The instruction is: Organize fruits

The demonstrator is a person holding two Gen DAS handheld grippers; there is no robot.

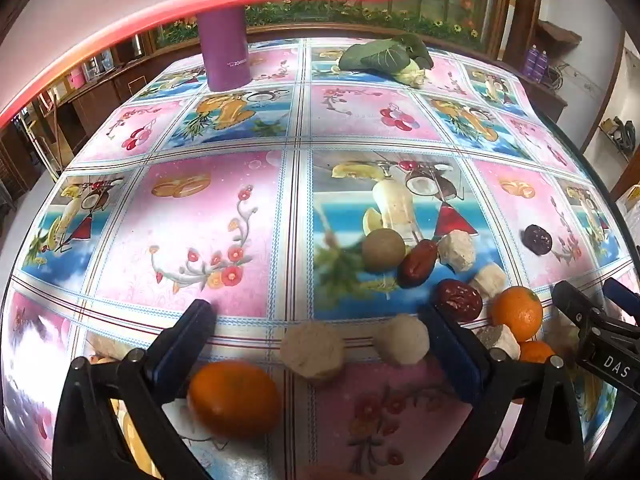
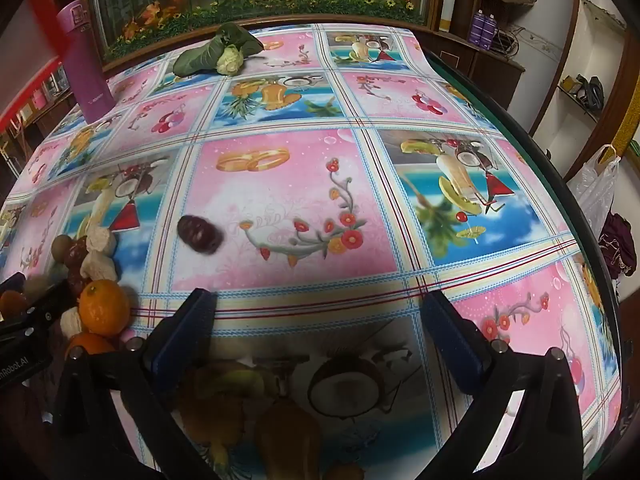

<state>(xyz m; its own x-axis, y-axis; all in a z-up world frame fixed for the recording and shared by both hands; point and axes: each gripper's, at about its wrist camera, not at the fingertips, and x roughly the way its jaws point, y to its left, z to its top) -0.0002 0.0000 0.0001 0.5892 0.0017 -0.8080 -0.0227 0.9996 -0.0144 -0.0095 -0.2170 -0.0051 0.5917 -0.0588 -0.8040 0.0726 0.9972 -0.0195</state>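
Note:
In the left wrist view my left gripper [image 1: 314, 308] stands wide open above the patterned tablecloth [image 1: 208, 232]. An orange [image 1: 234, 398] and two pale peeled chunks [image 1: 312, 356] [image 1: 402, 344] lie between its fingers, untouched by the pads. To the right sit a kiwi [image 1: 383, 250], two red dates [image 1: 418, 264] [image 1: 458, 298], more pale chunks [image 1: 456, 250], two oranges [image 1: 516, 312] and a lone dark fruit [image 1: 538, 240]. My right gripper [image 2: 316, 300] is open over bare cloth. The dark fruit [image 2: 199, 234] lies ahead of it and the fruit pile with an orange [image 2: 104, 306] is at its left.
A purple flask [image 1: 224, 52] and a leafy green vegetable [image 1: 388, 58] stand at the table's far end. The table's dark rim [image 2: 560, 184] curves along the right, with a plastic bag [image 2: 596, 188] hanging beyond it. Each gripper shows at the edge of the other's view.

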